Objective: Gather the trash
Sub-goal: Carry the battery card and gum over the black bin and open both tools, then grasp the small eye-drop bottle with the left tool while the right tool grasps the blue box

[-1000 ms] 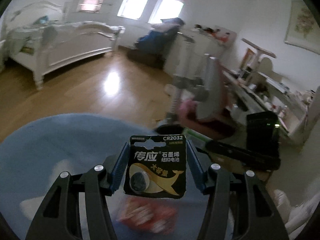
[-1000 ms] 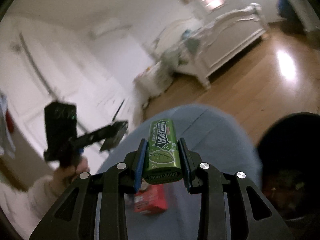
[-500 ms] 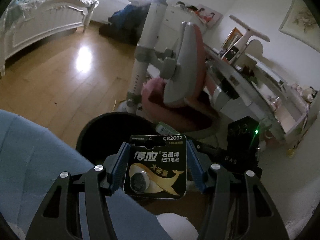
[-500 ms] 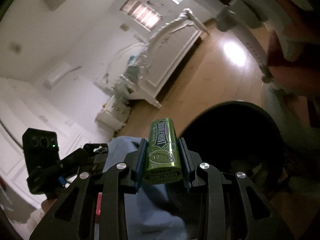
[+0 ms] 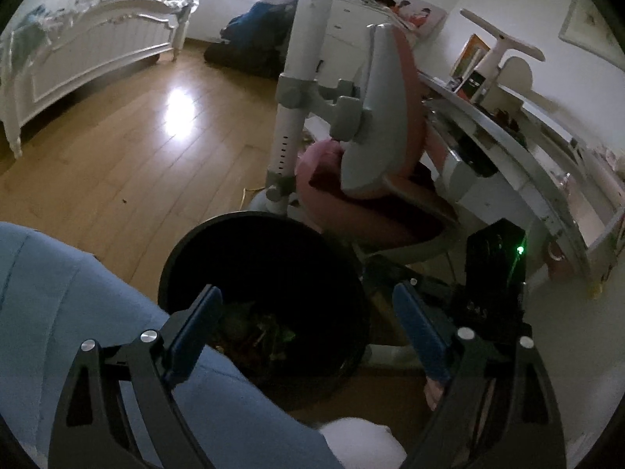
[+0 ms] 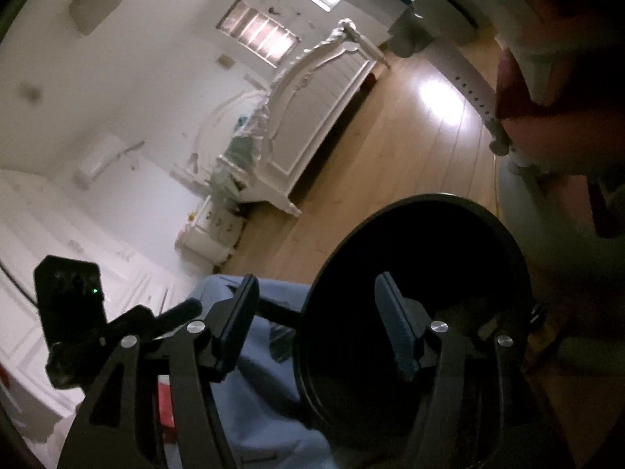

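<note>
A round black trash bin (image 5: 218, 234) stands on the wooden floor beside a pale blue cushioned surface (image 5: 58, 305). Dark trash lies in its bottom. My left gripper (image 5: 306, 332) is open and empty, held above the bin's mouth. My right gripper (image 6: 318, 324) is open and empty too, over the bin (image 6: 449, 211) at its near left rim. The battery card and the green gum pack are not visible in either view. A red packet (image 6: 166, 406) lies on the blue surface (image 6: 265, 402) below the right gripper's left finger.
A pink and grey desk chair (image 5: 375, 136) stands right behind the bin, with a cluttered white desk (image 5: 519, 156) to its right. A white bed (image 5: 82, 62) is at the far left across the wooden floor (image 5: 129, 156). The other gripper's black camera unit (image 5: 494, 269) is close by.
Both grippers opened over the bin. The battery card left the left gripper and the green gum pack left the right gripper. Both views moved closer over the bin.
</note>
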`<act>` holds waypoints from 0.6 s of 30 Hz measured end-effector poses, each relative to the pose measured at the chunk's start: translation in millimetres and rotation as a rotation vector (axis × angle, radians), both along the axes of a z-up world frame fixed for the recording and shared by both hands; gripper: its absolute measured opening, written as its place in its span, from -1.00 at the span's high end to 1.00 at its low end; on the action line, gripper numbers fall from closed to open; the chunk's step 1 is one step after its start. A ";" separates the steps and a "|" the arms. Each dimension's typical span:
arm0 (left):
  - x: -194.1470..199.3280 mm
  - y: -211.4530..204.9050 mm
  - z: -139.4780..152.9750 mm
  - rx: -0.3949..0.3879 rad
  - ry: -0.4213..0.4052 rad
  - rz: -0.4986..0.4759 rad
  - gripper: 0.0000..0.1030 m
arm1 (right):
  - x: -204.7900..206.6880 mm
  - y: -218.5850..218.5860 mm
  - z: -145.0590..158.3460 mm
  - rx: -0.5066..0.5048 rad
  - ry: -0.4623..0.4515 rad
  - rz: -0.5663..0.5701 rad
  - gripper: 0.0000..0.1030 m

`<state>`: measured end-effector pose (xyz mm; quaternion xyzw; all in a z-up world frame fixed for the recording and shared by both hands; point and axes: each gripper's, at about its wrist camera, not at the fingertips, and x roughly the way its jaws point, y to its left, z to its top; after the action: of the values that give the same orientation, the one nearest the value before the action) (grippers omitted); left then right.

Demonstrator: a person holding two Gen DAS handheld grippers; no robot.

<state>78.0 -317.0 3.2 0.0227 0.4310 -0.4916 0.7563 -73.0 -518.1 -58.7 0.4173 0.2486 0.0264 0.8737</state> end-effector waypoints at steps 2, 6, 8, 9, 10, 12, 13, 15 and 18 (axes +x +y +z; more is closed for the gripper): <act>-6.0 9.0 7.5 -0.007 -0.011 -0.005 -0.72 | -3.0 9.2 7.3 -0.010 -0.006 0.009 -0.21; -19.4 42.2 23.9 -0.043 -0.034 0.012 -0.72 | -4.3 33.5 23.4 -0.055 -0.011 0.043 -0.21; -25.5 64.8 29.6 -0.056 -0.039 0.030 -0.72 | -1.2 54.6 33.4 -0.079 -0.013 0.077 -0.21; -27.6 73.6 30.7 -0.059 -0.041 0.038 -0.73 | 0.4 66.3 38.4 -0.093 -0.015 0.097 -0.21; -30.4 90.1 32.2 -0.061 -0.043 0.056 -0.75 | 2.2 75.7 42.7 -0.103 -0.017 0.115 -0.21; -33.2 118.1 33.7 -0.060 -0.050 0.091 -0.76 | 6.4 98.1 52.5 -0.129 -0.021 0.162 -0.21; -34.5 137.7 34.4 -0.052 -0.060 0.121 -0.76 | 9.6 113.7 58.2 -0.147 -0.024 0.193 -0.21; -35.5 169.7 34.4 -0.042 -0.073 0.167 -0.76 | 15.7 141.0 67.4 -0.179 -0.028 0.249 -0.30; -34.4 230.9 30.2 -0.016 -0.096 0.264 -0.76 | 22.9 187.3 79.3 -0.240 -0.030 0.347 -0.32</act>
<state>43.6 -86.1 33.4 -0.0167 0.3897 -0.3898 0.8342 -50.2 -330.8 20.6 0.2606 0.3050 0.1527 0.9032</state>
